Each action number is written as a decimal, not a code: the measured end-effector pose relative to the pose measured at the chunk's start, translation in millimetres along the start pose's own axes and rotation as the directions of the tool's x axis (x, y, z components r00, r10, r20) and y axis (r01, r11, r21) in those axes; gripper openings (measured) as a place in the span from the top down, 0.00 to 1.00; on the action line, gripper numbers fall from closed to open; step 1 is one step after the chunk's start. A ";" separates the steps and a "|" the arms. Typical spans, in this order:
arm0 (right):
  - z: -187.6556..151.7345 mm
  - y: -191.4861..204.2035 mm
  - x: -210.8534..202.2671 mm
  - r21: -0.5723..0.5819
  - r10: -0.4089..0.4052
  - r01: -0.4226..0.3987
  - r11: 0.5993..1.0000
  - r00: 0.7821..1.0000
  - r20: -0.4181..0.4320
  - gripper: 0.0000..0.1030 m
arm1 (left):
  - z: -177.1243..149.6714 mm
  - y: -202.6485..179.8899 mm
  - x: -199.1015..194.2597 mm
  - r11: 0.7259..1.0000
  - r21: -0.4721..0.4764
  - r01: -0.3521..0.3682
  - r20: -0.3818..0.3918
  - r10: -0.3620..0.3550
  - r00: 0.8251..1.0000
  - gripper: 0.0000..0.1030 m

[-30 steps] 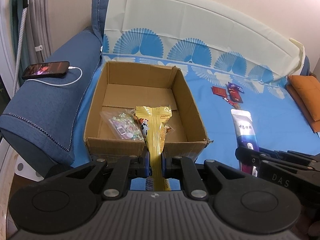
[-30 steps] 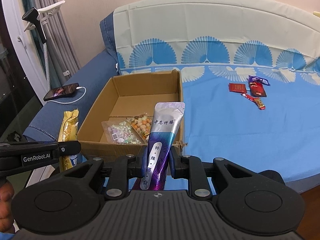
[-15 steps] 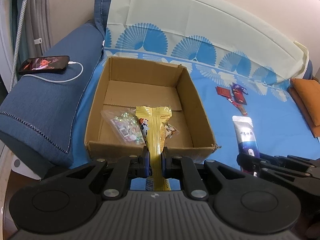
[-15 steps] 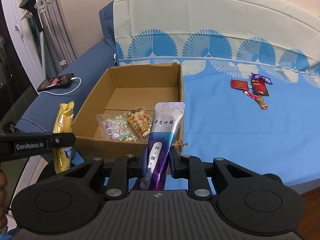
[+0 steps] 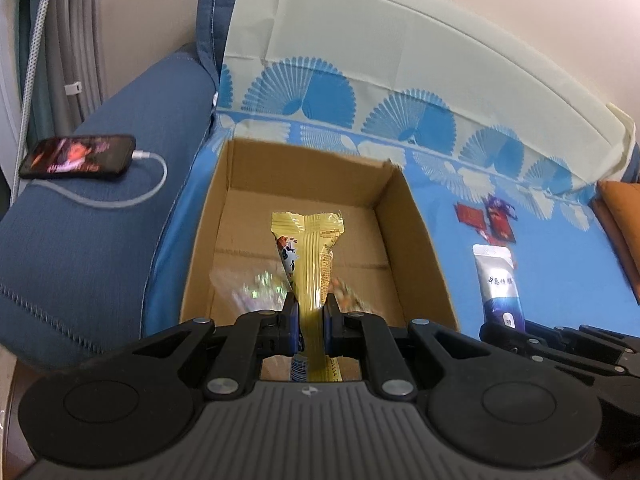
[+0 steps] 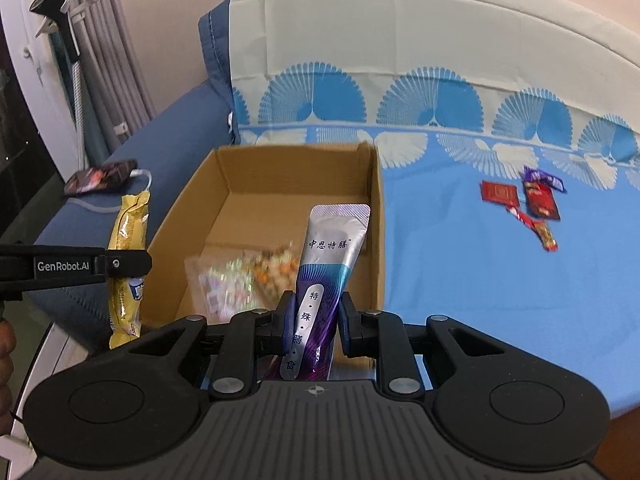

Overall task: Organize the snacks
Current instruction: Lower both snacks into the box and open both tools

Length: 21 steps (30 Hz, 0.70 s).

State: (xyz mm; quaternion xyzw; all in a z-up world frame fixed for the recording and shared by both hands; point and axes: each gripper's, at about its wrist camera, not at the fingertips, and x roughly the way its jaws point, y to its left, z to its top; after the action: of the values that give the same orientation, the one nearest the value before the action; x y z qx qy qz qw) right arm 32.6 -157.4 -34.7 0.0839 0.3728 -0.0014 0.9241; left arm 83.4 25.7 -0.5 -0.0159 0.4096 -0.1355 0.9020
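An open cardboard box (image 5: 412, 216) (image 6: 372, 216) stands on the blue sofa cover. My left gripper (image 5: 310, 314) is shut on a yellow snack packet (image 5: 310, 256) (image 6: 128, 240), held upright over the box's near part. My right gripper (image 6: 316, 312) is shut on a silver and purple pouch (image 6: 328, 264) (image 5: 500, 284), held up at the box's near right corner. Two clear bags of sweets (image 5: 252, 284) (image 6: 228, 280) lie blurred on the box floor near the front. Small red and purple snack packets (image 5: 490, 222) (image 6: 528, 200) lie on the cover to the right.
A phone (image 5: 78, 156) (image 6: 100, 176) on a white charging cable rests on the blue sofa arm left of the box. An orange cushion (image 5: 620, 208) lies at the far right. A stand with a clamp (image 6: 68, 4) rises by the curtains.
Both grippers have moved forward toward the box with their packets. The yellow packet now hangs over the box's inside, and the box looks larger in both views.
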 end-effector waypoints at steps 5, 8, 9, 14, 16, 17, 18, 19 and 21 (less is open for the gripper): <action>21.3 -3.1 27.3 0.018 0.003 -0.003 1.000 1.000 0.006 0.77 | 17.9 3.0 26.7 1.000 0.000 -0.001 -0.027 0.001 1.000 0.88; 29.8 -3.8 45.0 0.028 0.008 -0.008 1.000 1.000 -0.004 0.77 | 26.9 5.1 39.7 1.000 -0.005 -0.003 -0.032 0.003 0.999 0.88; 31.9 -3.4 50.4 0.028 0.010 -0.009 1.000 1.000 -0.007 0.77 | 29.7 5.5 43.8 1.000 -0.007 -0.004 -0.032 0.003 0.999 0.88; 38.4 -3.8 74.1 0.034 0.016 -0.015 0.999 0.999 -0.028 0.76 | 39.6 4.3 66.5 1.000 0.003 -0.012 -0.042 0.012 0.999 0.88; 38.0 -5.1 83.3 0.033 0.016 -0.015 0.999 0.999 -0.042 0.76 | 42.0 4.3 76.4 1.000 0.005 -0.022 -0.047 0.022 0.999 0.88; 36.8 -5.3 86.2 0.032 0.018 -0.016 0.999 0.999 -0.047 0.76 | 43.3 5.0 82.2 1.000 0.004 -0.027 -0.054 0.028 0.998 0.88; 36.6 -6.2 91.0 0.031 0.019 -0.017 0.999 0.998 -0.055 0.76 | 43.9 6.1 87.5 1.000 0.003 -0.030 -0.060 0.030 0.998 0.88; 36.2 -6.9 95.2 0.029 0.020 -0.018 0.999 0.998 -0.062 0.76 | 44.6 6.9 93.3 0.999 0.004 -0.033 -0.067 0.033 0.997 0.88; 35.2 -6.5 103.1 0.024 0.024 -0.022 0.999 0.997 -0.073 0.76 | 44.7 8.0 104.2 0.999 0.009 -0.048 -0.081 0.048 0.996 0.88</action>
State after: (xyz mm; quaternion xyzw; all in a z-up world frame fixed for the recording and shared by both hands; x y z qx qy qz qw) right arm 130.9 -163.1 -81.9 0.0988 0.4053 0.0082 0.9088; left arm 183.9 2.9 -48.5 0.0026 0.4456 -0.1157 0.8877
